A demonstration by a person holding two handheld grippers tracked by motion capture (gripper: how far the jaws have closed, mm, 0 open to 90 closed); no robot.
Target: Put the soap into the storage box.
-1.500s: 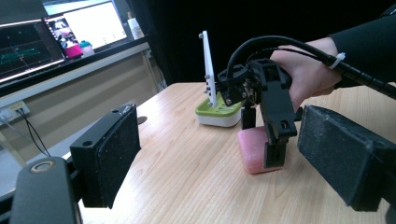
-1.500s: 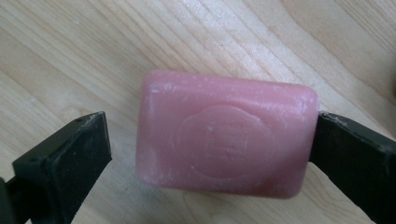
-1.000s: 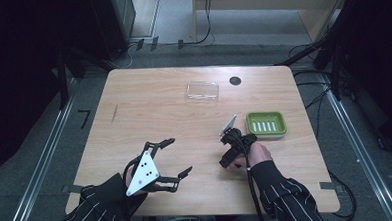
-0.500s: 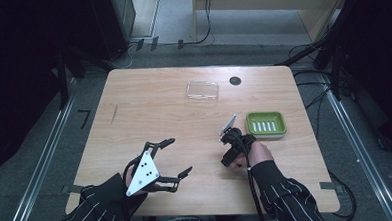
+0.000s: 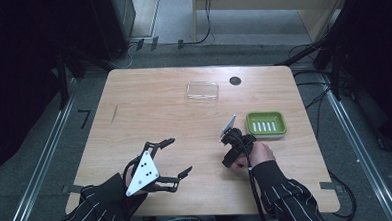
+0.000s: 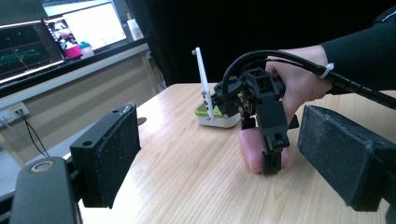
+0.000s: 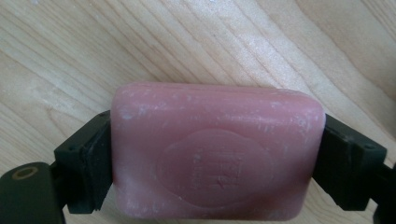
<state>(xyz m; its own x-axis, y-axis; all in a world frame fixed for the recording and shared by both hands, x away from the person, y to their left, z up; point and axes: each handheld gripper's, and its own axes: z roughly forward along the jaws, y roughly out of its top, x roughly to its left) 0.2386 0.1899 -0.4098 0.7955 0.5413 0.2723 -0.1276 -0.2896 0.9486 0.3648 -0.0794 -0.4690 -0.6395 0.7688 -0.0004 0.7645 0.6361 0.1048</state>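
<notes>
The surface [image 5: 149, 107] was a light wooden tabletop with rounded corners and visible grain, standing on a grey floor [image 5: 46, 162] with metal rails running along both sides. Dark equipment stood in shadow to the left and right, and cables trailed across the floor beyond the far edge. In the left gripper view a ledge along the wall carried lit monitors [image 6: 88, 23].

The right gripper [image 5: 234, 150] was at the right of the surface's middle, angled downward, its jaws pinching a pink bar of soap [image 7: 217, 151] across its ends. The soap lay on the wood with an embossed oval stamp facing up in the right gripper view; the left gripper view showed it resting on the surface under that gripper.

The left gripper [image 5: 175, 157] was near the front left edge, jaws spread wide with nothing between them.

A green soap dish [image 5: 266, 124] with a white slotted insert sat just beyond the right gripper. A clear plastic lid [image 5: 202, 90] lay toward the far edge, with a small black disc [image 5: 235, 80] beside it. A thin dark mark [image 5: 115, 113] showed at the left.
</notes>
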